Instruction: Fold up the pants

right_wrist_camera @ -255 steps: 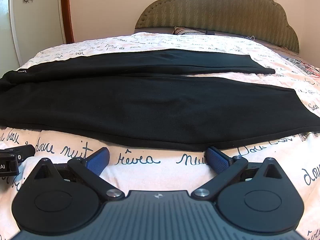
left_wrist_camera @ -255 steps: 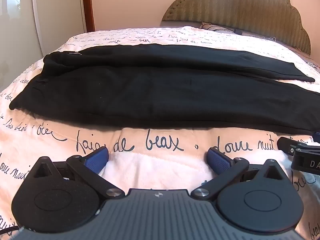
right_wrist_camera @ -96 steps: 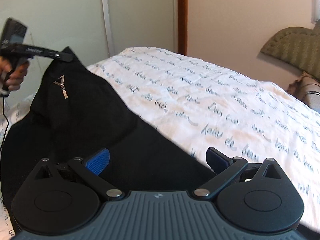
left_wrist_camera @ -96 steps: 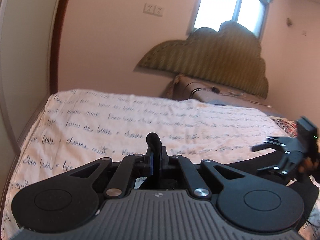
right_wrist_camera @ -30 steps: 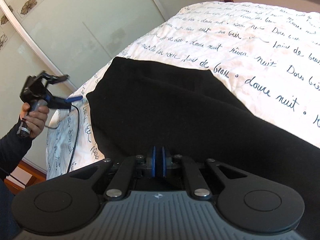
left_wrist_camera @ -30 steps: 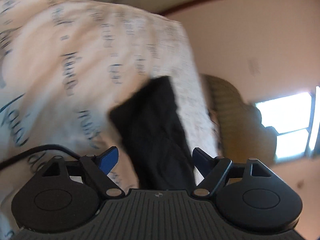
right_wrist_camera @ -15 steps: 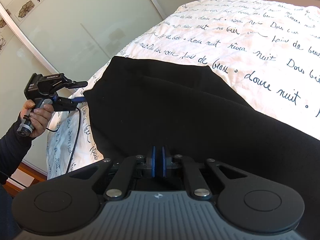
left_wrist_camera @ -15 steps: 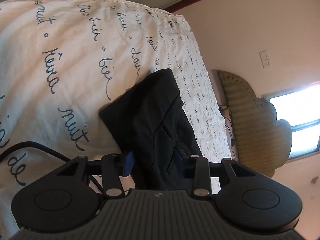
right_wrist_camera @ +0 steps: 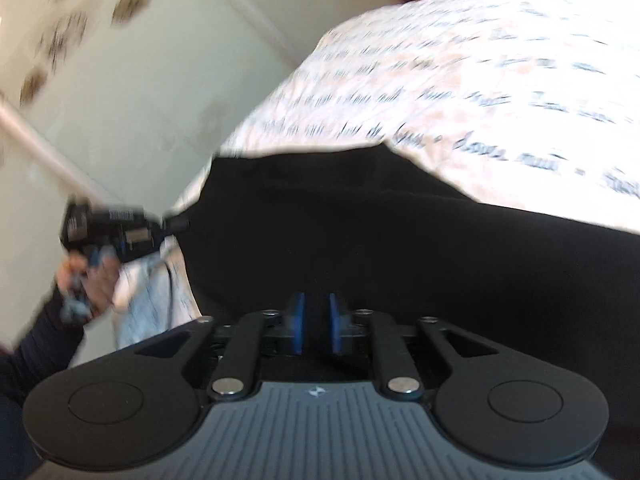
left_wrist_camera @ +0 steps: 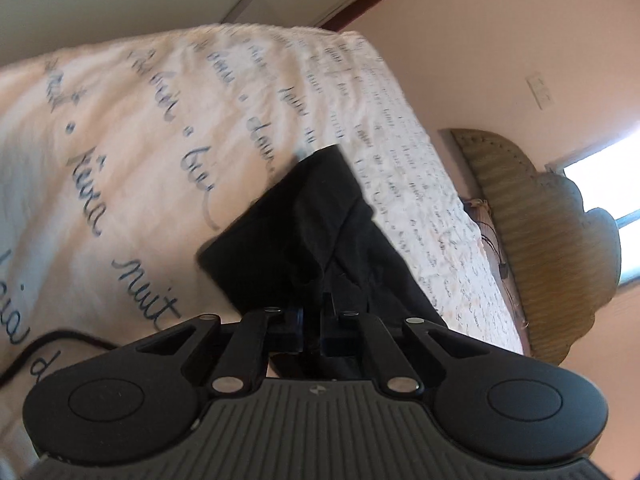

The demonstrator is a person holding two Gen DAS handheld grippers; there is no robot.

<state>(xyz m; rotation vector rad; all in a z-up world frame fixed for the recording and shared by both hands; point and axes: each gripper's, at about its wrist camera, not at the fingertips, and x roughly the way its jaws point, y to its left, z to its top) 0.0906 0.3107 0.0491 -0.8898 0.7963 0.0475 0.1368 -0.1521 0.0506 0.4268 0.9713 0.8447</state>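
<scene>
Here, one pants (left_wrist_camera: 320, 232), two grippers: left gripper (left_wrist_camera: 313, 328), right gripper (right_wrist_camera: 316, 326).

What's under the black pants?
The pants lie on a white bedspread with blue handwriting printed on it. It shows all around them. The writing right beneath the pants is covered, and so is whatever else might be under there.

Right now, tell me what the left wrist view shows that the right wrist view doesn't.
Only the left wrist view shows the headboard, the window, a wall switch and a cable on the bedspread. Only the right wrist view shows the flowered wardrobe door, the person's hand and the left gripper from outside. Both show the black pants on the bedspread.
</scene>
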